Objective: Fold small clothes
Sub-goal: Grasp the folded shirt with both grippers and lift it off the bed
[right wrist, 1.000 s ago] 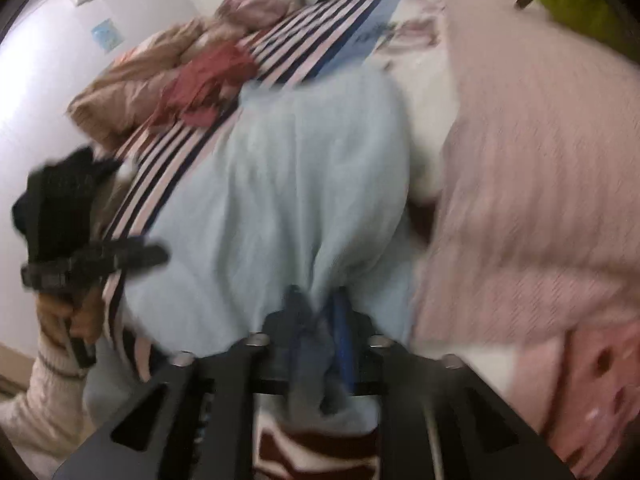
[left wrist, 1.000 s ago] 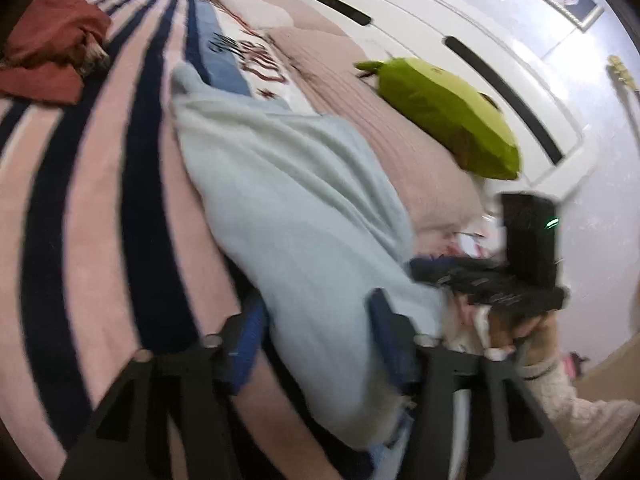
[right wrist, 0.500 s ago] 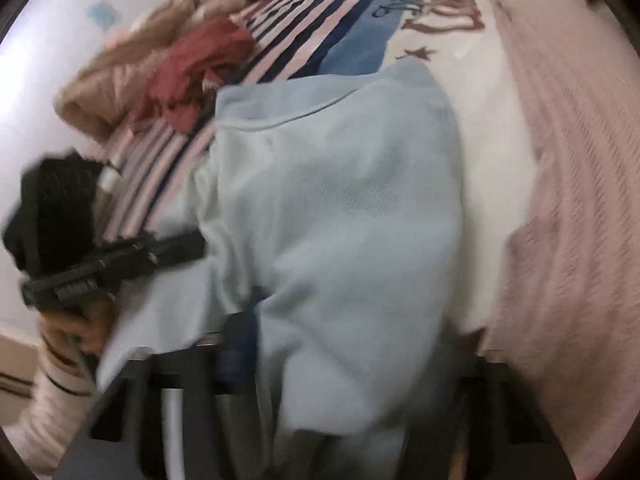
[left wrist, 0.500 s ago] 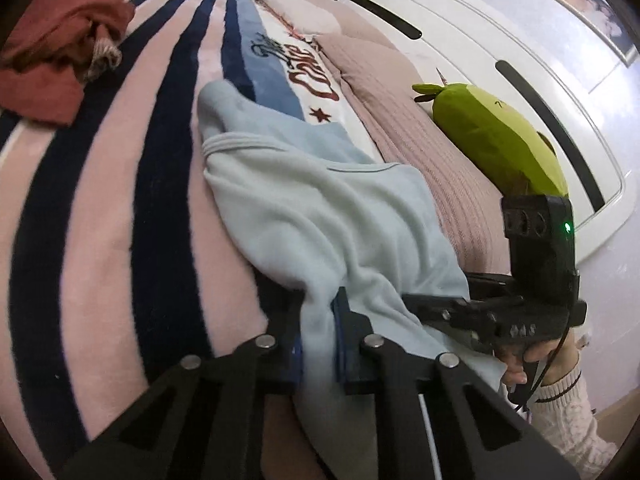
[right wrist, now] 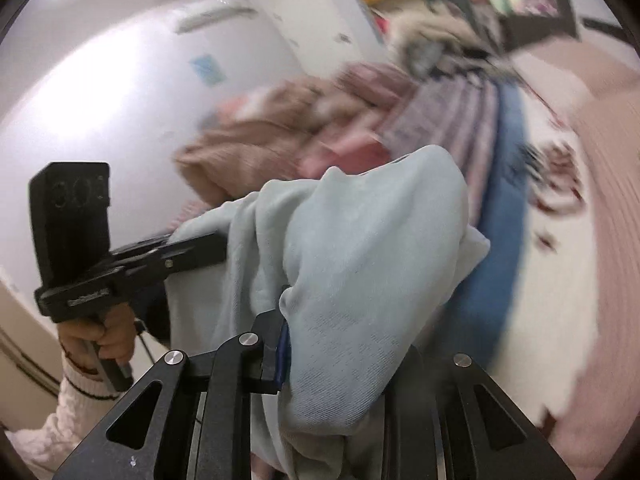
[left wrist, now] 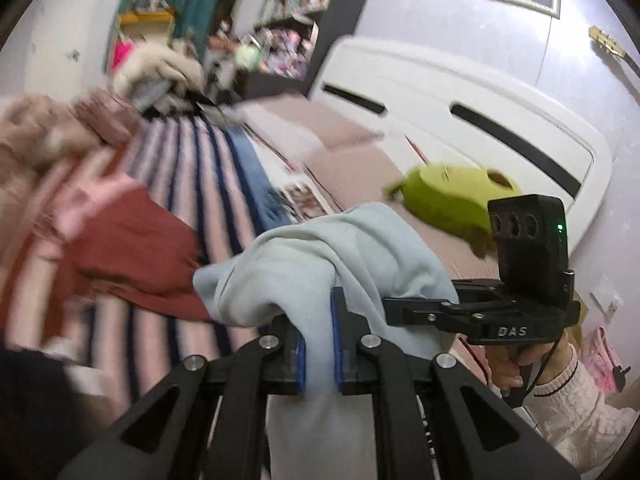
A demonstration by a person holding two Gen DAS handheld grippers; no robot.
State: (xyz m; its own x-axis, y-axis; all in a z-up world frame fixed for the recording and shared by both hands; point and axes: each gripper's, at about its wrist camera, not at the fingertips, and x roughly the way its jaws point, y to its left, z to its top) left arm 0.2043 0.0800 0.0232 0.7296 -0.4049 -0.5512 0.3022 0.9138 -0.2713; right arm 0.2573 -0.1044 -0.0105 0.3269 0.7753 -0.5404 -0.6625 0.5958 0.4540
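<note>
A light blue garment [left wrist: 340, 264] hangs lifted above the striped bed between both grippers. My left gripper [left wrist: 319, 344] is shut on one part of it, the cloth pinched between the blue pads. My right gripper [right wrist: 332, 344] holds another part; the cloth [right wrist: 360, 264] drapes over it and hides the right finger. The right gripper also shows in the left wrist view [left wrist: 416, 312], its tip under the cloth. The left gripper shows in the right wrist view [right wrist: 192, 252], its tip under the cloth.
A dark red garment [left wrist: 136, 252] lies on the striped blanket [left wrist: 192, 168]. A green plush toy [left wrist: 452, 200] rests on the pink cover by the white headboard [left wrist: 460, 92]. A heap of pinkish clothes [right wrist: 280, 132] sits at the far side.
Both grippers have risen and tilted up, lifting the light blue garment off the bed. The left gripper closed on the cloth about half a second ago.
</note>
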